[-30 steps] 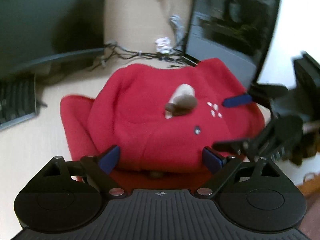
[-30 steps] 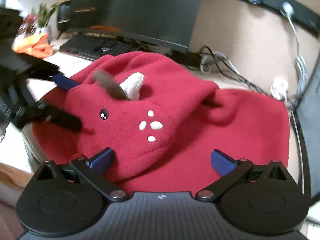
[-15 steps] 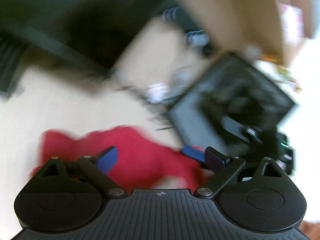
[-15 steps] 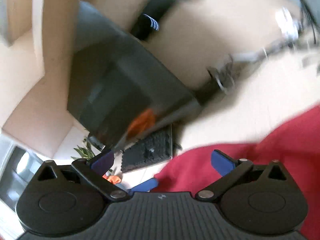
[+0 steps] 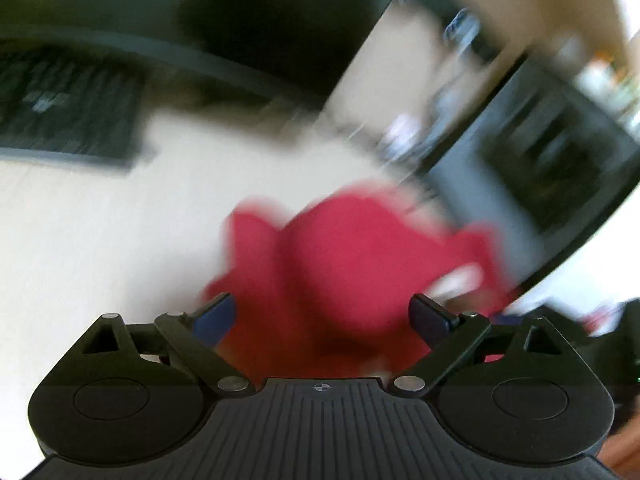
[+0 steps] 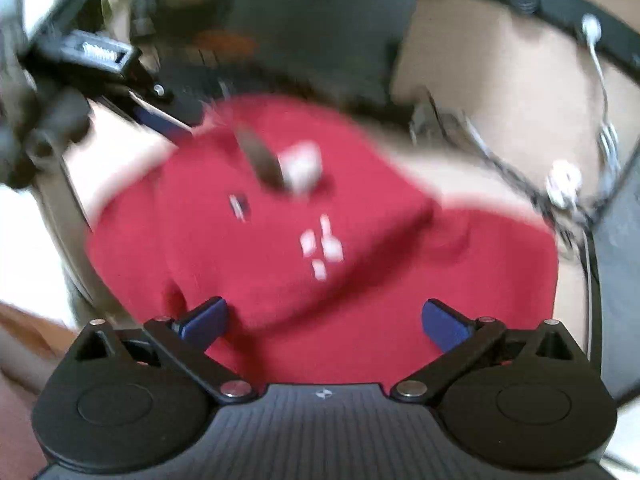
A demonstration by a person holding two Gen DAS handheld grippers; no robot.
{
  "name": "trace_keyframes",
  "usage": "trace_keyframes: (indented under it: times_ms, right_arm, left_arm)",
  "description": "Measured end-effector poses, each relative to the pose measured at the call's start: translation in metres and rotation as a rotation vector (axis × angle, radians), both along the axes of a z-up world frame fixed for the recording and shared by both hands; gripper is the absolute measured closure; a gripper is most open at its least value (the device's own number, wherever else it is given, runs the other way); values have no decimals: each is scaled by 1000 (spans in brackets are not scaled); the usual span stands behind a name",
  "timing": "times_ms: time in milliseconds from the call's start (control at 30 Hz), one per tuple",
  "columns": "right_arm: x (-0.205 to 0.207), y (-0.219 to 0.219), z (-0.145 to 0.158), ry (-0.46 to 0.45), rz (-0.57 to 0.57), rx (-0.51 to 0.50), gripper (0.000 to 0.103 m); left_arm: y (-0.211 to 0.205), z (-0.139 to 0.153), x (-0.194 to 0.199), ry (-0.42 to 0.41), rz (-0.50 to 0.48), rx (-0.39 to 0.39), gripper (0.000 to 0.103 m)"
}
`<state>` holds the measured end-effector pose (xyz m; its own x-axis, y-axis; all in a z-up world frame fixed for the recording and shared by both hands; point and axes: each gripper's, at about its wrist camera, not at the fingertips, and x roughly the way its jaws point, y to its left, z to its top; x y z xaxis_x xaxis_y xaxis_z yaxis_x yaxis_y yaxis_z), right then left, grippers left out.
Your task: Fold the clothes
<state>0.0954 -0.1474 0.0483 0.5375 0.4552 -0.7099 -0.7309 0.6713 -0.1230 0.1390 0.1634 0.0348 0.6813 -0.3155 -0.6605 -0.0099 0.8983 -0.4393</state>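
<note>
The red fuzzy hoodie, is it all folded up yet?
Not yet. The red hoodie lies bunched on the desk, its hood with the little white horn flopped on top, so no neat fold shows. Nothing is in hand: the left tool and the right tool are both open. Grabbing and folding are still left.

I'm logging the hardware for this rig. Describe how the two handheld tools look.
Both match. The left tool and right tool each have a black ribbed body with a small crosshair mark, two round black side housings, silver pivot screws, and black linkage arms ending in blue finger pads. No cables or sleeves are visible.
</note>
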Motion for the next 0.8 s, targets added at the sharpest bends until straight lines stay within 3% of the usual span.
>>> trace_keyframes:
  times_ms: [100,233,333,433,600,633,667,800]
  right_arm:
    - [1,-5,-5,31,-57,24,0]
    - [-11,-22,23,6,-74,121,0]
    - [-4,-34,35,154,-107,351,2]
    - [10,-39,28,352,-159,540,19]
    - [5,-24,2,432,-187,492,45]
    - [1,-21,3,419,-165,478,47]
    - [-4,-18,3,406,-143,463,49]
    - [-16,-10,9,320,-89,381,49]
  left_arm:
    - [-10,-7,-1,23,22,72,6]
    - [-11,15,-14,-52,30,171,6]
    - [-21,30,-16,-97,10,233,6]
    - [-27,36,-19,-108,3,226,6]
    - [-38,42,-19,-103,-4,222,10]
    - [-40,41,-19,-97,-6,207,19]
    - [-39,37,-18,-79,-4,164,27]
    - [-33,19,-14,-7,13,-16,30]
